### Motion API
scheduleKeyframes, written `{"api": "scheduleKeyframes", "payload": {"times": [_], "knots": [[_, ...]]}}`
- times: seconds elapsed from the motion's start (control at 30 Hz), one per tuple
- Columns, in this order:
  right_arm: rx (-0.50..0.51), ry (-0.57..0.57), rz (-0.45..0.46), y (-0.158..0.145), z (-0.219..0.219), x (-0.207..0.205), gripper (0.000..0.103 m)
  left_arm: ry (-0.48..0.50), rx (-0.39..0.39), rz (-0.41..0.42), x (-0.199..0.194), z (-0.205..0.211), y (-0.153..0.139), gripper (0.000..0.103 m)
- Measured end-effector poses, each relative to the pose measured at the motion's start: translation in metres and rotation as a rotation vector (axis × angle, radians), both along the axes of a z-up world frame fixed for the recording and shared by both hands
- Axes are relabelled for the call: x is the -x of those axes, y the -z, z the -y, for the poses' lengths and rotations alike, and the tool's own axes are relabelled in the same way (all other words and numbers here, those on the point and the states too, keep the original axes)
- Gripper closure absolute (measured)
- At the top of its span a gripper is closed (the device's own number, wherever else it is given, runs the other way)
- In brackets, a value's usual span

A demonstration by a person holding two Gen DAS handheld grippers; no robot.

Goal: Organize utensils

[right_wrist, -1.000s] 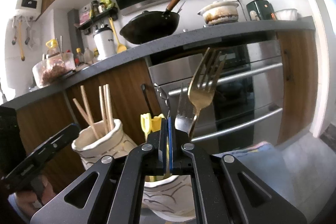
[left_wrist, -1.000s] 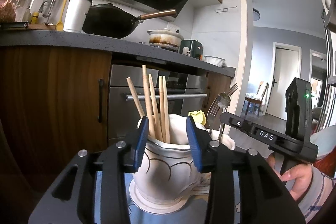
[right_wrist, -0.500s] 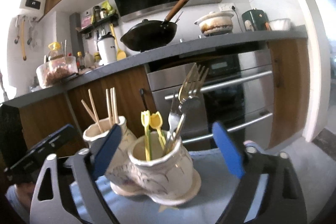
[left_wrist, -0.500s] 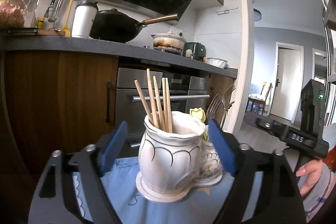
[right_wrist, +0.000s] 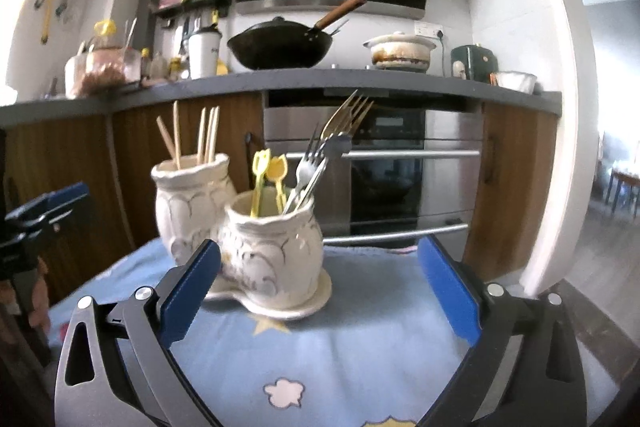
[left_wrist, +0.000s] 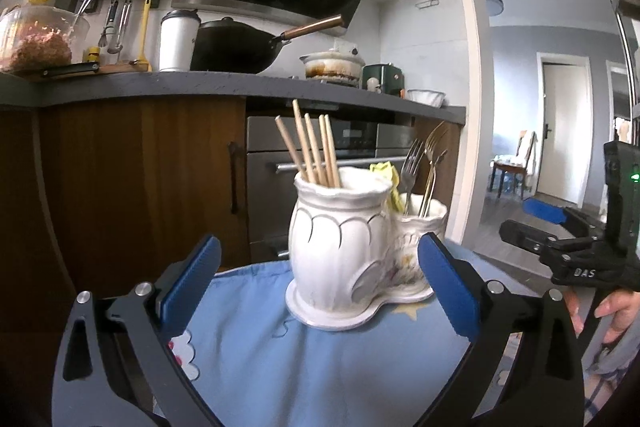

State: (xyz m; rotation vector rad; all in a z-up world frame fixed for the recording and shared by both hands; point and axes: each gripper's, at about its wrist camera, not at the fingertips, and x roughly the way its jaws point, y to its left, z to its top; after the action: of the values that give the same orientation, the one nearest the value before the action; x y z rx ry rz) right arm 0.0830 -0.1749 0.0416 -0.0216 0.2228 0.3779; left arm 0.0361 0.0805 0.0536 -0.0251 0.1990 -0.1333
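Your left gripper (left_wrist: pixel 318 281) has let go of the tall vase (left_wrist: pixel 338 247) and your right gripper (right_wrist: pixel 318 283) has dropped the fork (right_wrist: pixel 340 131); both sets of jaws are opening with nothing pressed between them; the chopsticks (left_wrist: pixel 312 151) and forks now stand in the twin holder just ahead of you on the blue tabletop cloth (right_wrist: pixel 352 347); sorting looks finished, so back away.

Occluded and cropped regions, both wrist views.
Chopsticks' (left_wrist: pixel 316 151) and forks' (right_wrist: pixel 320 163) lower ends hidden inside the holder (left_wrist: pixel 340 235); person's hand (left_wrist: pixel 616 311) cut off at right edge; left-view yellow picks (left_wrist: pixel 390 175) mostly hidden behind the taller pot.
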Motion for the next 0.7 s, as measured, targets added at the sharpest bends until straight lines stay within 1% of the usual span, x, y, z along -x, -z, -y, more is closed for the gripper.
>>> {"api": "scheduleKeyframes", "payload": {"times": [0.1,0.27,0.6,0.7], "knots": [[0.006,-0.002,0.004,0.003,0.0,0.001,0.005,-0.007,-0.002,-0.014,0.0,-0.001,0.005,0.006],[-0.001,0.0,0.004,0.003,0.002,0.002,0.005,-0.028,-0.014,0.012,0.006,0.0,0.005,0.006],[0.007,-0.002,0.007,0.003,0.001,0.003,0.005,-0.028,-0.085,0.019,0.01,0.015,0.006,0.006],[0.008,-0.003,0.006,0.002,0.001,0.003,0.005,-0.029,-0.084,0.015,0.01,0.016,0.006,0.006]]}}
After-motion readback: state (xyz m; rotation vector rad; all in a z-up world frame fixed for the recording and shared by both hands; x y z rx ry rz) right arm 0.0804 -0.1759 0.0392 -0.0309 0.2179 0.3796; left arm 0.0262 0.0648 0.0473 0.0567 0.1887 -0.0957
